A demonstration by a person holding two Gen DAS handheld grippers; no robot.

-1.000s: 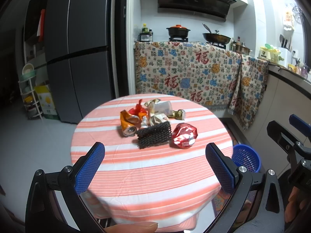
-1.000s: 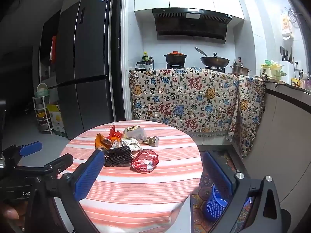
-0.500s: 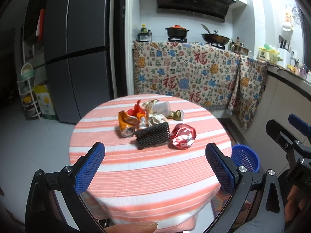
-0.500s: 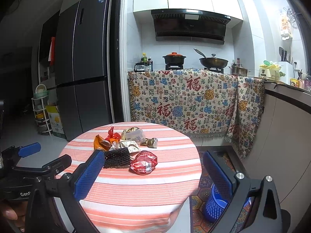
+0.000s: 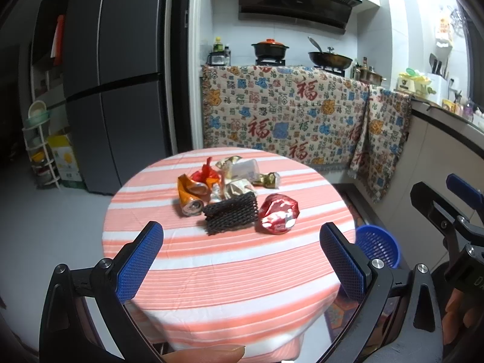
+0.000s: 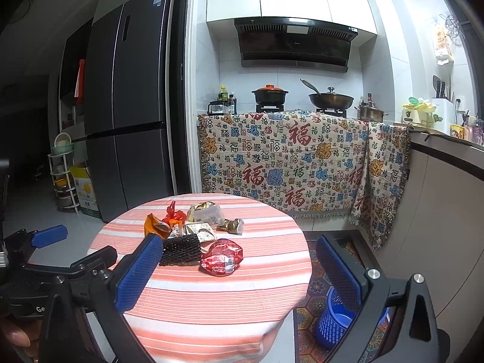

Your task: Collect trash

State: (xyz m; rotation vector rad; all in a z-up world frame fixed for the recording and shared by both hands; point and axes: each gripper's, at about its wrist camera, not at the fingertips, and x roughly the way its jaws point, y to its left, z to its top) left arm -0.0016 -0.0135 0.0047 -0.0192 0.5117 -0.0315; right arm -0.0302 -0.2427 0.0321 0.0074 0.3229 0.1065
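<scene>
Over the last second both cameras had drawn back a little from the round table [image 5: 230, 284]: the trash pile sat smaller and higher in both wrist views than before, and more of the striped cloth showed in front of it. The pile itself had not shifted.

Left gripper [image 5: 242, 260]: jaws spread wide, blue pads far apart, nothing between them. It hung short of the table's near edge, aimed at the pile. Right gripper [image 6: 239, 275]: likewise wide open and empty, held off the table's near side.

Trash lay clustered near the middle of the table, toward the far half. Crushed orange can [image 5: 190, 195] at the pile's left, open end facing the camera. Black foam net sleeve [image 5: 231, 215] at the front, touching the can's side or just beside it; cannot tell which. Crumpled red wrapper [image 5: 279, 214] just right of the net. Behind these, a red twisted wrapper [image 5: 206, 174], a clear plastic cup [image 5: 244, 169] on its side, gold foil wrappers [image 5: 266, 180], all packed close.

Blue basket [image 6: 335, 323] stood on the floor to the right of the table, below its edge, partly hidden by the right gripper's pad in the right wrist view.
</scene>
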